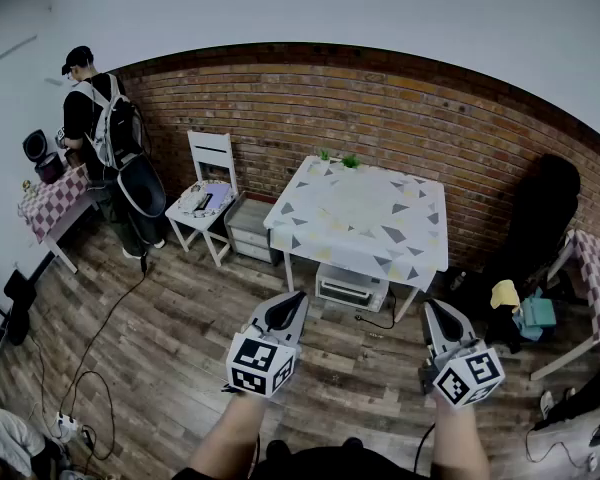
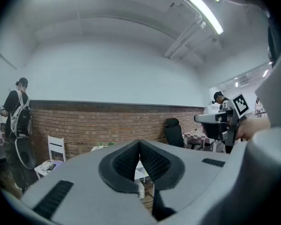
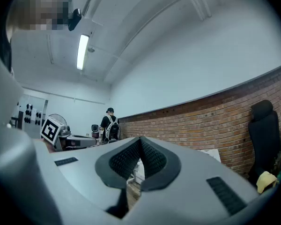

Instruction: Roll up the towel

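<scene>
No towel shows in any view. I hold both grippers level over the wooden floor, some way in front of a white table (image 1: 420, 258) with a triangle-patterned cloth. My left gripper (image 1: 293, 298) is shut with nothing between its jaws, and its tips (image 2: 139, 142) meet. My right gripper (image 1: 432, 308) is shut and empty too, its jaws closed together (image 3: 140, 138). Each gripper carries its marker cube close to my hand. The table top looks bare except for two small green plants (image 1: 338, 158) at its far edge.
A brick wall (image 1: 480, 138) runs behind the table. A white chair (image 1: 208, 193) with items on its seat stands left of it, a grey box (image 1: 248, 226) beside it. A person with a backpack (image 1: 105, 138) stands far left. A black office chair (image 1: 540, 218) is at the right. Cables lie on the floor (image 1: 90, 368).
</scene>
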### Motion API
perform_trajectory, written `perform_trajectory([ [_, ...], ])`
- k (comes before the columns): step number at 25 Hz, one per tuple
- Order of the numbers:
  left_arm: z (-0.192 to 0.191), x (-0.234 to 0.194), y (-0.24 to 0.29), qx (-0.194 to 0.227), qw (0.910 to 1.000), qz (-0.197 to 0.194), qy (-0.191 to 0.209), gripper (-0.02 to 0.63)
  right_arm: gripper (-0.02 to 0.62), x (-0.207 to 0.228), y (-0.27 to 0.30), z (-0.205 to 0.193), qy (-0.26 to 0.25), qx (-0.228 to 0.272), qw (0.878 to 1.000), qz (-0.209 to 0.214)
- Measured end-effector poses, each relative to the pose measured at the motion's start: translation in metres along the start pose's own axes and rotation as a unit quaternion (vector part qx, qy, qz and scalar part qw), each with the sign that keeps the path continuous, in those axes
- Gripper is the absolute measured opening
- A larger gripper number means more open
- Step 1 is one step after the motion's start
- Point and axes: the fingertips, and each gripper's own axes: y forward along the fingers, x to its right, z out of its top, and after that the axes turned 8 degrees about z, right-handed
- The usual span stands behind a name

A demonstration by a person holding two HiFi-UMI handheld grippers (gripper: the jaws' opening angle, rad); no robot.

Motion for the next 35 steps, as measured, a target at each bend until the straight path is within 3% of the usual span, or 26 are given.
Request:
perform_trajectory([
  [10, -0.004, 0.011, 0.003, -0.010, 0.9999, 0.014, 0.000, 0.020, 0.011, 0.011, -0.017, -0.011, 0.003, -0.010, 1.000, 0.003],
  [19, -0.009, 0.060, 0.018, -0.026, 0.9990, 0.035, 0.007, 0.020, 0.012, 0.027, -0.051, -0.012, -0.029, -0.014, 0.997, 0.065],
  [28, -0.020, 0.085, 0.023, -0.038, 0.9974, 0.058, -0.017, 0.023, 0.031, 0.070, -0.072, -0.031, 0.037, -0.019, 0.997, 0.067],
  [35, -0.027, 0.074, 0.053, -0.036, 0.9975, 0.053, -0.030, 0.023, 0.040, 0.089, -0.048, -0.039, 0.043, -0.031, 0.996, 0.073],
])
